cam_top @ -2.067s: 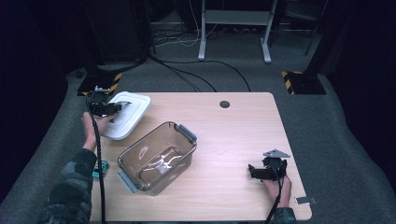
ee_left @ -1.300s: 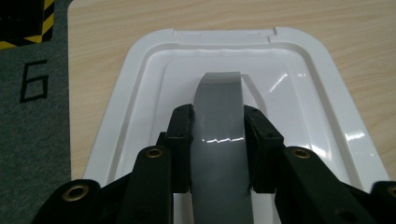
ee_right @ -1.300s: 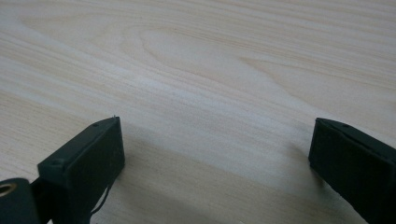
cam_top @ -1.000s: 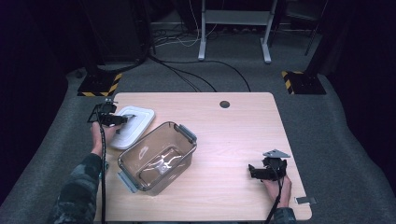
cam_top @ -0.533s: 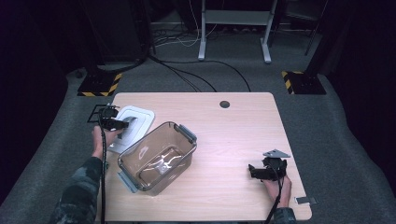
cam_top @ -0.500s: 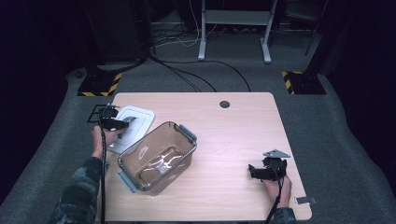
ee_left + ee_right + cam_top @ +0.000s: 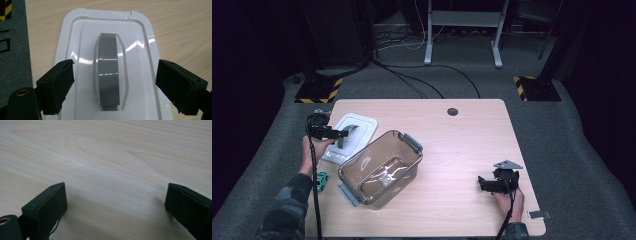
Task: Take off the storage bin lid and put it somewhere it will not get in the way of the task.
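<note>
The white lid (image 7: 110, 62) lies flat at the surface's (image 7: 472, 135) left edge, its grey handle (image 7: 108, 75) centred between the left gripper's (image 7: 113, 87) wide-open jaws, untouched. The right gripper (image 7: 120, 207) gapes empty.

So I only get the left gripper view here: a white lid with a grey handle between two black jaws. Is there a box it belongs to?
Observer: Likely. A clear container stands on the table right beside the white lid, open on top.
Operator: Is anything in that container?
Observer: It looks empty; I see just glare on its floor.
Operator: And where's the other gripper?
Observer: The right gripper is low over bare wood near the table's right front, jaws wide apart, holding nothing.
Operator: Is my gripper gripping the lid?
Observer: No. The left gripper is open, its jaws apart on either side of the grey handle.
</note>
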Available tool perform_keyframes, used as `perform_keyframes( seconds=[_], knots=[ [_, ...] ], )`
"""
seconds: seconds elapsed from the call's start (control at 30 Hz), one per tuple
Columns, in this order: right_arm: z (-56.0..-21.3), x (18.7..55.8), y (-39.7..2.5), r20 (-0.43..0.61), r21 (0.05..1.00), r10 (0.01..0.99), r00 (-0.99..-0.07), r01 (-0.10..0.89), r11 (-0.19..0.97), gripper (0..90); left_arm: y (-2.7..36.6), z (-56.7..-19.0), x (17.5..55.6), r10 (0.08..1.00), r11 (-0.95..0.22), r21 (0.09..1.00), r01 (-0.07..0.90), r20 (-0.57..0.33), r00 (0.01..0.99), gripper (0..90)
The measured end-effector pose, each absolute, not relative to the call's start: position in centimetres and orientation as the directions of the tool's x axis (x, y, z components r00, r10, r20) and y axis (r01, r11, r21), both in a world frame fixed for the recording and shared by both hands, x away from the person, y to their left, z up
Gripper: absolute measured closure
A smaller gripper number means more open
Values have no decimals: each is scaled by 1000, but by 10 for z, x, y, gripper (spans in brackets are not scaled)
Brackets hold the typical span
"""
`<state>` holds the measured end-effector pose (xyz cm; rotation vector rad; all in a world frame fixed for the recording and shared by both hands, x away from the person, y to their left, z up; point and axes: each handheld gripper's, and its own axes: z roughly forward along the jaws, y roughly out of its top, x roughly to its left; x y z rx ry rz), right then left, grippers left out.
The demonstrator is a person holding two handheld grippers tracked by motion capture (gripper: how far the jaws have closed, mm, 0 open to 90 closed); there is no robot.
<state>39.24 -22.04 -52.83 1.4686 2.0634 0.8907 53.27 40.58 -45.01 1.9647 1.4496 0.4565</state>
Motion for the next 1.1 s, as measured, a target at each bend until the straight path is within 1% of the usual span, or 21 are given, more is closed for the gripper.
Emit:
perform_keyframes(
  seconds=[0.07, 0.17, 0.3, 0.33, 0.37, 0.43, 0.57, 0.7, 0.73, 0.77, 0.9, 1.1],
  knots=[
    [-528, 392, -220, 5, 725, 944, -330, 651, 223, 35, 407, -449, 526, 936, -183, 682, 709, -99, 337, 123],
    [-528, 392, -220, 5, 725, 944, -330, 651, 224, 35, 407, -449, 514, 932, -176, 690, 702, -113, 344, 117],
    [-528, 392, -220, 6, 725, 944, -330, 651, 223, 36, 408, -448, 497, 931, -187, 709, 680, -93, 353, 91],
    [-528, 392, -220, 6, 725, 944, -330, 651, 223, 36, 408, -448, 497, 931, -187, 709, 680, -93, 353, 85],
    [-528, 392, -220, 5, 725, 944, -330, 651, 223, 36, 410, -448, 489, 930, -201, 712, 673, -76, 358, 81],
    [-528, 392, -220, 5, 725, 944, -330, 651, 223, 36, 411, -449, 482, 930, -197, 709, 677, -82, 357, 56],
    [-528, 392, -220, 6, 726, 945, -328, 651, 221, 36, 411, -451, 469, 929, -224, 711, 667, -51, 366, 41],
    [-528, 392, -220, 6, 726, 945, -327, 651, 221, 36, 410, -456, 454, 929, -224, 710, 668, -52, 367, 8],
    [-528, 392, -220, 6, 726, 945, -327, 651, 221, 36, 410, -456, 454, 929, -224, 710, 668, -52, 367, 4],
    [-528, 392, -220, 7, 726, 945, -328, 651, 221, 37, 410, -458, 445, 928, -232, 712, 663, -42, 370, 4],
    [-528, 392, -220, 7, 726, 945, -328, 651, 220, 38, 413, -463, 430, 930, -240, 711, 661, -26, 366, 0],
    [-528, 392, -220, 7, 726, 945, -327, 651, 220, 38, 415, -476, 416, 942, -217, 722, 657, -21, 334, 0]
  ],
)
